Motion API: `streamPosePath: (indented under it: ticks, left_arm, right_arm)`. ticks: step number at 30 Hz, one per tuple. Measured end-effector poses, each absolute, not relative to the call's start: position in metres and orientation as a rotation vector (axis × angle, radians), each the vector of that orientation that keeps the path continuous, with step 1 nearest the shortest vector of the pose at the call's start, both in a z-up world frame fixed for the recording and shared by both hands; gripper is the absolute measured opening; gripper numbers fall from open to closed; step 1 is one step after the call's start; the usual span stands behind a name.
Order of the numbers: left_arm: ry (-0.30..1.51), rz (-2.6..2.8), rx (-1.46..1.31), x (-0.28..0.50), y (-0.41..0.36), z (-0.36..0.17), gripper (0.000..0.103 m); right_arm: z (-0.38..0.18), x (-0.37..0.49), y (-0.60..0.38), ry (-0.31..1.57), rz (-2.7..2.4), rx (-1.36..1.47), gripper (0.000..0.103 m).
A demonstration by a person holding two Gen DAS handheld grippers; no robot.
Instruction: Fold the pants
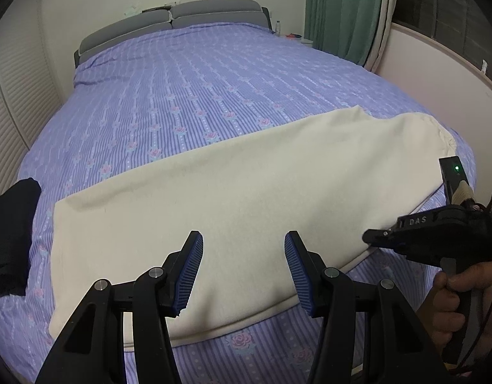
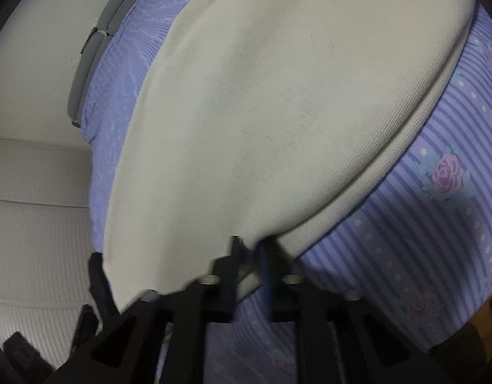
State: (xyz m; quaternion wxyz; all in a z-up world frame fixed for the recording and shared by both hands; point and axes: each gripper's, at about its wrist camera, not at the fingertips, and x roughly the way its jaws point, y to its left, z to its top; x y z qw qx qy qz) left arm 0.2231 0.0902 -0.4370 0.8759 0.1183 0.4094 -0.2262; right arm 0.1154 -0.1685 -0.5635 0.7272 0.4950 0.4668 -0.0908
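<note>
- Cream pants (image 1: 233,192) lie flat and spread out on the bed (image 1: 194,89), across its near part, long side running left to right in the left wrist view.
- Bed cover is purple striped with rose print; grey headboard (image 1: 169,19) at the far end, green curtain (image 1: 342,9) at far right.
- Dark garment (image 1: 9,236) bunched at the left edge of the bed, apart from the pants.
- Left gripper (image 1: 243,268): jaws apart, blue pads showing, poised over the near edge of the pants, nothing between them, not pressing on cloth.
- Right gripper (image 2: 250,256): jaws close together, pinched on the pants edge; cloth bunches and lifts slightly at the tips. Right wrist view is blurred, so the exact contact is soft.
- In the left wrist view the right gripper (image 1: 374,236) sits at the right end of the pants, near edge, held by a hand (image 1: 460,300) on its handle.
- Pants edge runs diagonally over the striped cover in the right wrist view.
</note>
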Motion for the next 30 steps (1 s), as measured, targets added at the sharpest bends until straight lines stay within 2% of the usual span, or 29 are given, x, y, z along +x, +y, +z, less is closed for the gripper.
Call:
streamPosePath:
  ticks: [9,14,19,21,25,30]
  left_arm:
    - [0.859,-0.484,0.251,0.217,0.087,-0.438,0.052]
    - [0.872,-0.487,0.263,0.217,0.085,-0.446,0.052]
    - [0.888,-0.486,0.275,0.218,0.084,-0.458,0.052]
    - [0.896,-0.483,0.271,0.218,0.083,-0.461,0.052]
    - [0.895,-0.488,0.264,0.219,0.076,-0.463,0.052]
    - [0.886,-0.518,0.264,0.219,0.051,-0.463,0.052]
  right_arm:
    - [-0.541,0.094,-0.163,1.012,-0.207,1.037,0.005]
    - [-0.571,0.09,-0.169,1.031,-0.212,1.097,0.006]
    - [-0.573,0.095,-0.171,1.04,-0.171,1.014,0.014]
    - [-0.556,0.093,-0.17,1.044,-0.197,0.927,0.026]
    - [-0.528,0.093,-0.184,1.016,-0.247,0.801,0.028]
    - [-0.523,0.113,-0.211,0.984,-0.252,0.714,0.028]
